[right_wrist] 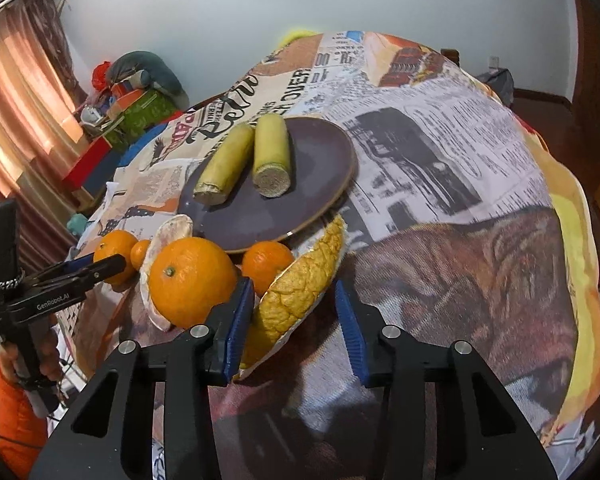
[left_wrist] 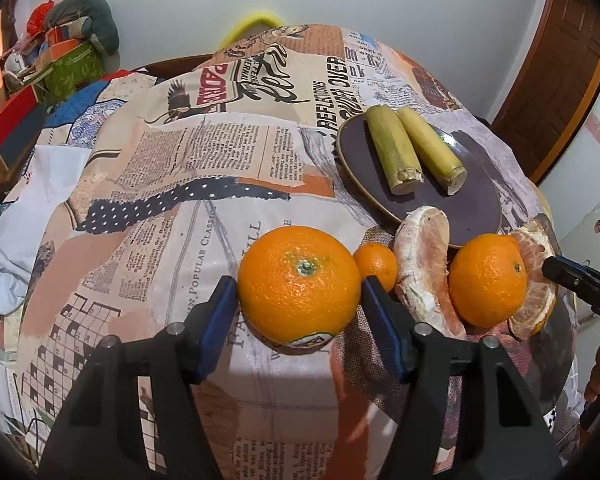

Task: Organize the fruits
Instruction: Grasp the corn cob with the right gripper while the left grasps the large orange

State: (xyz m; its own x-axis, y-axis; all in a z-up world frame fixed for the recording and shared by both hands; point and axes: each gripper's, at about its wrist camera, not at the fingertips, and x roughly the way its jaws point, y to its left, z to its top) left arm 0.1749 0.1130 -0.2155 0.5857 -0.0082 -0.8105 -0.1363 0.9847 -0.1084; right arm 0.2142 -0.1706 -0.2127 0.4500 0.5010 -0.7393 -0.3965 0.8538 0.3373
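White walls back a counter [left_wrist: 220, 184] draped in a newspaper-print cloth; legible words include "POPULAR CLASSICS", "REFLECTIONS" and "OVER". On it sits a dark plate [left_wrist: 472, 200] carrying two yellow-green cane pieces [left_wrist: 394, 156] side by side.

Nearer, the fruits cluster along the plate's front edge. The big orange [left_wrist: 300, 284] is glossy, bright, pebbled, with a green stem button on top and a sticker at its lower edge, text unreadable. The left hand-held gripper [left_wrist: 300, 292] has its blue pads touching the fruit's two sides, pinching it. Just beside it lies a small mandarin [left_wrist: 376, 266], then a pomelo wedge [left_wrist: 424, 268] with pale pith and pink flesh, a second orange [left_wrist: 488, 280], and a peeled segment [left_wrist: 536, 280] behind that.

In the right wrist view, the right hand-held gripper [right_wrist: 296, 320] is spread, straddling a curled yellow rind [right_wrist: 304, 284], its left pad against the rind, right pad apart from it. The other tool's arm reads "GenRobot.AI".
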